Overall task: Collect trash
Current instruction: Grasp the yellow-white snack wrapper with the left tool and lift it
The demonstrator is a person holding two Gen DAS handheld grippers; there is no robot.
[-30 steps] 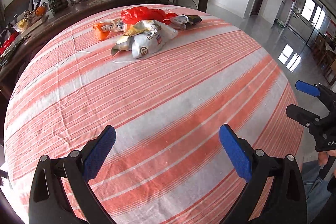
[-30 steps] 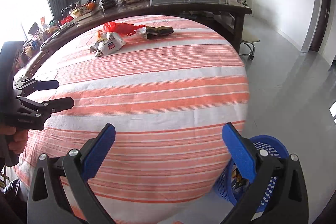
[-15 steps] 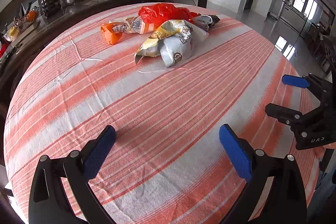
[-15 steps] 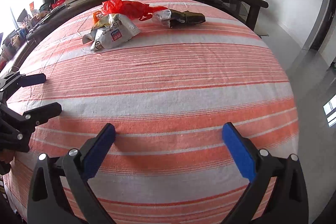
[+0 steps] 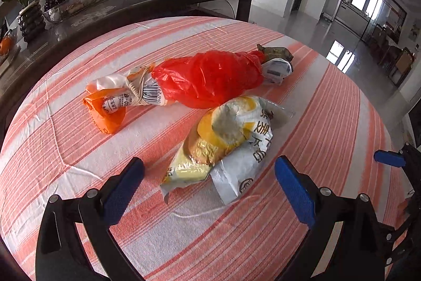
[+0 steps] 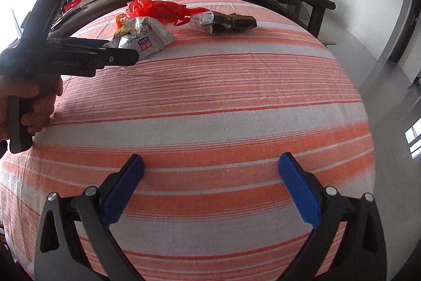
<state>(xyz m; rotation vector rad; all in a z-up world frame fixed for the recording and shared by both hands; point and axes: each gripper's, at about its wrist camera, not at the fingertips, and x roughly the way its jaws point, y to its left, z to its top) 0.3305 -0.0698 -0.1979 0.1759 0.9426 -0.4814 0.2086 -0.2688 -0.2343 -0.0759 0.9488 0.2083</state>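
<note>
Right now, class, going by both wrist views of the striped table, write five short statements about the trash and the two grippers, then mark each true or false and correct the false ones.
1. The left gripper is open and holds nothing. True.
2. The yellow and silver snack bag lies right ahead of the left gripper. True.
3. The red plastic bag lies on the floor. False: it lies on the striped tablecloth.
4. The right gripper is shut on a wrapper. False: it is open and empty, over bare cloth.
5. The dark wrapper lies nearer the right gripper than the snack bag does. False: it lies farther back on the table.
</note>
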